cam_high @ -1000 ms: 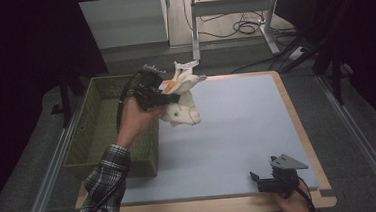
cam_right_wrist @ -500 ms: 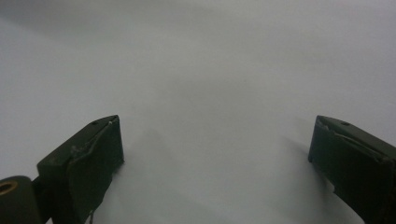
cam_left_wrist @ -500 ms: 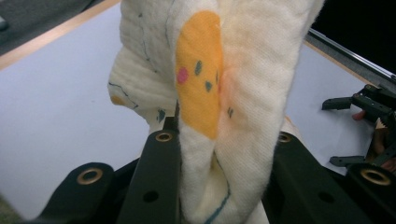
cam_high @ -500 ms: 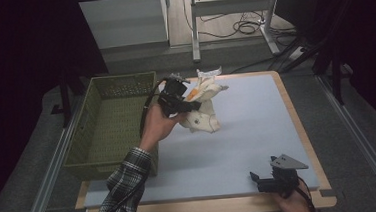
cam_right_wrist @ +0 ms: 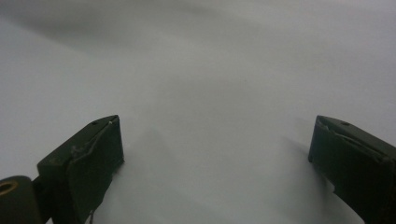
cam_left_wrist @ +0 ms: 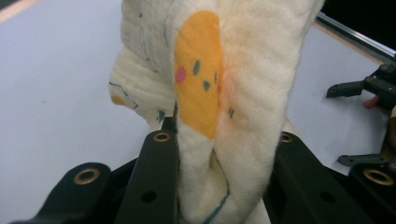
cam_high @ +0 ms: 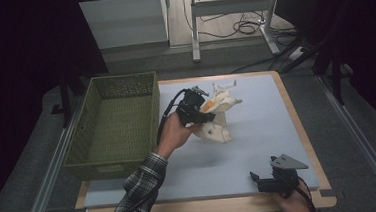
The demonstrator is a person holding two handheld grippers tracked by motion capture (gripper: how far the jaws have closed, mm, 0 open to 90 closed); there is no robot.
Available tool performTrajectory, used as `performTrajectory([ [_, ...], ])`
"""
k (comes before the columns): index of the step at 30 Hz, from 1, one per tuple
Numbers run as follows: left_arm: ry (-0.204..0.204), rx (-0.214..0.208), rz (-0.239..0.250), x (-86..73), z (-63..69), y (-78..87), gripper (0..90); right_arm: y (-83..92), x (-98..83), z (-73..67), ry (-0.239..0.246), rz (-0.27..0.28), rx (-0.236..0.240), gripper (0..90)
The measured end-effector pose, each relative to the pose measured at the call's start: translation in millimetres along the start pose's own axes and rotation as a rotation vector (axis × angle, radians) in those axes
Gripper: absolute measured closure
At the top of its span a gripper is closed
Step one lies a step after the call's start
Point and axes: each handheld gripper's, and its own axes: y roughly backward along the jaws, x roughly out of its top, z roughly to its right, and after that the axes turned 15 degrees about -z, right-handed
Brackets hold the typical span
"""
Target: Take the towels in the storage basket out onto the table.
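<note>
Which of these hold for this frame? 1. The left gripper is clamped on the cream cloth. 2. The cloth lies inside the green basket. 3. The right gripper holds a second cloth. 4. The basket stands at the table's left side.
1. The left gripper is clamped on the cream cloth: true.
2. The cloth lies inside the green basket: false; it is held over the blue mat, right of the basket.
3. The right gripper holds a second cloth: false; its jaws stand wide with nothing between them.
4. The basket stands at the table's left side: true.

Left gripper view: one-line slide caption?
Left tongs shut on a cream cloth with an orange patch, above the blue mat.
</note>
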Motion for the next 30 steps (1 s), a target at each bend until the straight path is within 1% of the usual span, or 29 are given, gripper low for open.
performTrajectory([
  [1,-0.003,0.006,-0.006,-0.1,0.8,-4.0,73.9,0.0,0.0,0.1,0.001,0.0,0.0,3.2],
  [5,0.011,0.006,-0.01,-1.2,2.9,-20.6,73.3,0.0,-0.1,0.4,0.003,0.0,0.0,3.2],
  [6,0.011,0.006,-0.01,-1.2,2.9,-20.6,73.1,0.0,-0.1,0.4,0.003,0.0,0.0,3.2],
  [8,0.022,0.013,-0.013,-2.5,2.6,-32.9,72.9,0.1,-0.1,0.3,0.004,0.0,0.0,3.2],
  [10,0.033,0.013,-0.017,-3.5,1.9,-41.6,72.6,0.1,-0.1,0.3,0.003,-0.001,0.001,3.2],
  [11,0.033,0.013,-0.017,-3.5,1.9,-41.6,72.4,0.1,-0.1,0.3,0.003,-0.001,0.001,3.2],
  [12,0.036,0.028,-0.024,-4.7,1.3,-50.0,71.9,0.1,-0.1,0.2,0.002,0.0,0.001,3.2],
  [14,0.038,0.034,-0.028,-6.1,0.2,-58.3,71.4,-0.1,-0.1,0.2,0.003,0.0,0.002,3.2],
  [15,0.038,0.034,-0.028,-6.1,0.2,-58.3,71.0,0.0,-0.1,0.2,0.002,0.0,0.002,3.2],
  [16,0.043,0.039,-0.027,-7.5,-1.0,-65.4,70.3,-0.1,-0.1,0.2,0.002,0.0,0.002,3.2],
  [20,0.042,0.063,-0.017,-10.0,-1.4,-76.3,66.5,-0.1,-0.1,0.2,0.002,0.001,0.002,3.2],
  [21,0.036,0.069,-0.02,-10.4,-1.9,-78.2,64.1,-0.1,-0.1,0.2,0.002,0.0,0.002,3.2],
  [23,0.042,0.07,-0.01,-10.8,-1.9,-81.3,55.6,-0.1,-0.1,0.2,0.002,0.0,0.002,3.2],
  [25,0.057,0.08,0.009,-11.2,-1.5,-81.3,42.5,-0.1,-0.1,0.3,0.002,0.001,0.0,3.2],
  [27,0.067,0.085,0.03,-11.9,-0.2,-77.9,30.0,-0.1,-0.1,0.2,0.002,0.0,0.001,3.2],
  [28,0.063,0.09,0.039,-12.4,0.2,-75.2,26.4,0.1,-0.1,0.2,0.001,0.0,0.001,3.2],
  [30,0.061,0.105,0.051,-14.2,1.0,-67.6,22.4,0.0,-0.1,0.3,0.002,0.0,0.003,3.3],
])
